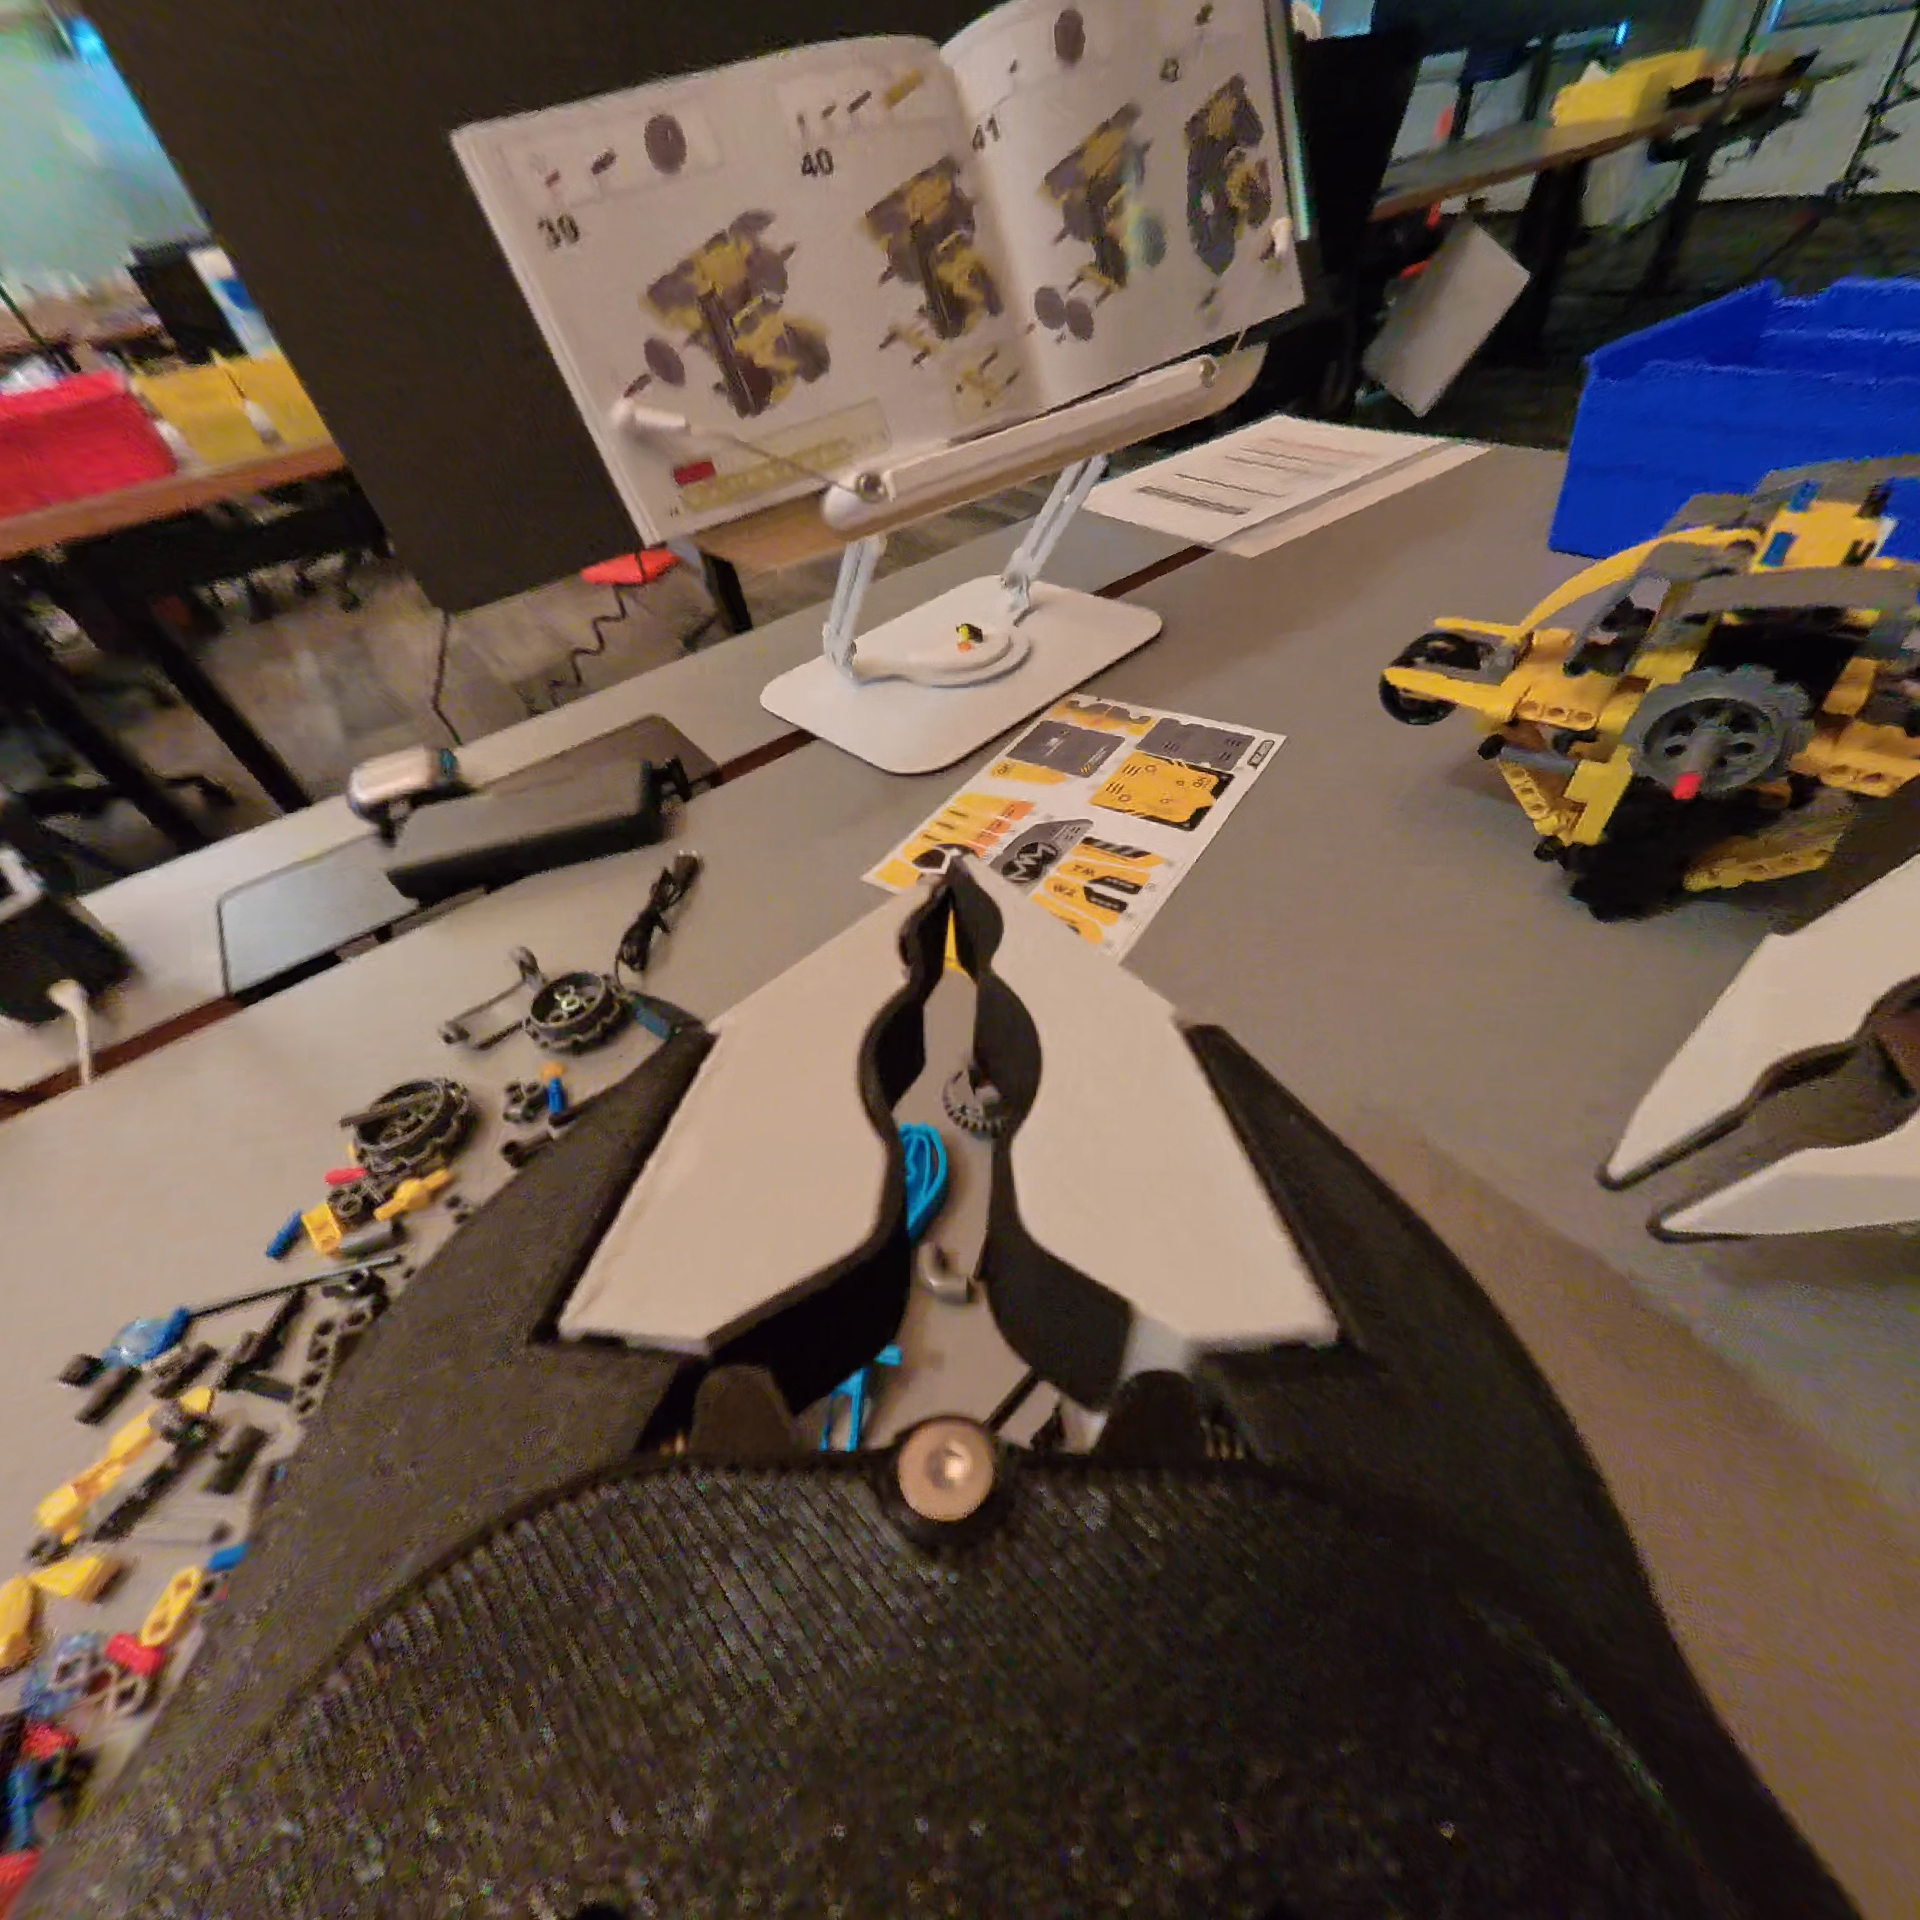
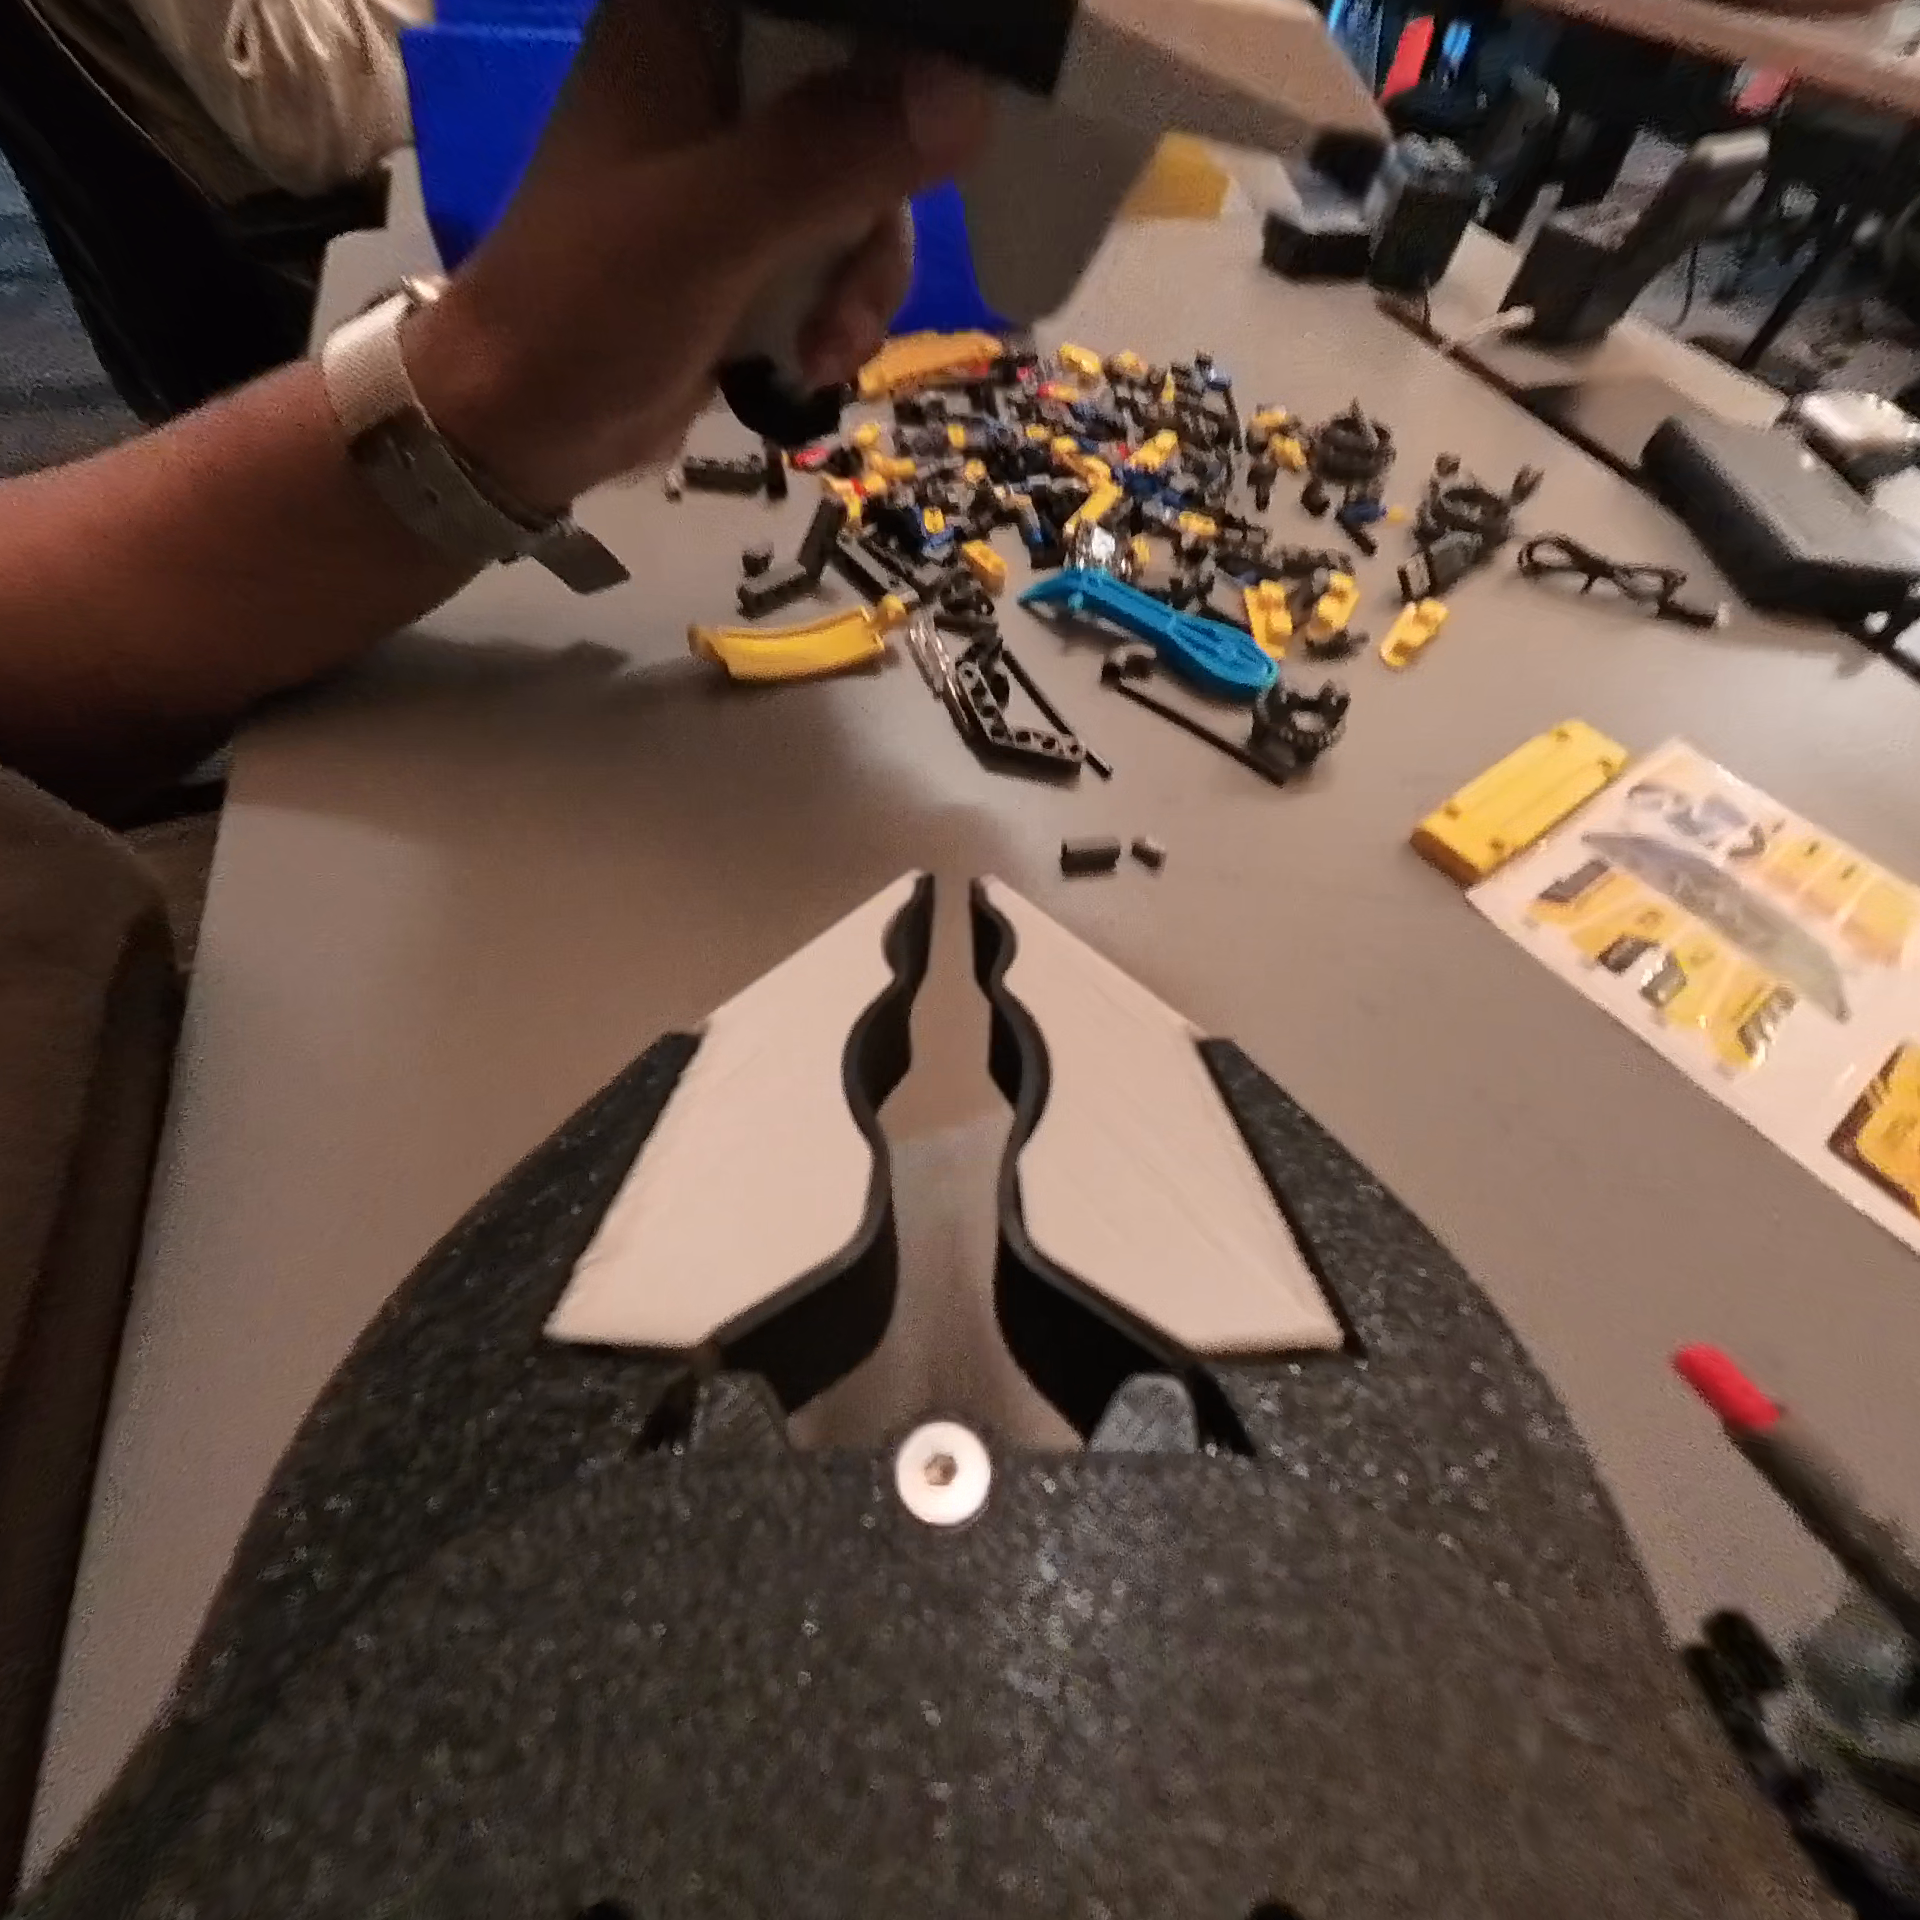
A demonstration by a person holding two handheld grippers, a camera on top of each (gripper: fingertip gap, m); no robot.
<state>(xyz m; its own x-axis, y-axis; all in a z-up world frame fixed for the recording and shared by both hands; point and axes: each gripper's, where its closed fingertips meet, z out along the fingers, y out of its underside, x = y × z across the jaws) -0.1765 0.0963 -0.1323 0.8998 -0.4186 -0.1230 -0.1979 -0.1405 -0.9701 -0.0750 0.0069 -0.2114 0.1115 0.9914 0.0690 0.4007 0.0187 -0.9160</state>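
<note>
My left gripper [image 1: 948,881] is shut, its tips meeting over the near edge of a yellow and grey sticker sheet [image 1: 1101,821]; nothing shows between its pads. Under its fingers lie a blue piece [image 1: 923,1174] and a small grey gear [image 1: 971,1101]. My right gripper [image 2: 951,883] hovers over bare grey table [image 2: 520,935] with a narrow gap between its tips and nothing in it. Two small black pieces [image 2: 1091,856] lie just ahead to its right. A half-built yellow and grey vehicle model [image 1: 1683,717] stands at the right, beyond the right gripper [image 1: 1631,1205].
An open instruction book [image 1: 883,260] rests on a white stand [image 1: 966,686]. Loose black, yellow and blue parts [image 2: 1091,488] form a pile with a blue tool [image 2: 1153,623]. A yellow panel [image 2: 1517,800] and a blue bin [image 1: 1756,405] are near. A hand [image 2: 644,312] holds the left gripper. My right fingertips sit around 15 cm from my left ones. Left tips and right tips are each some 15 cm from the small grey gear [image 1: 971,1101].
</note>
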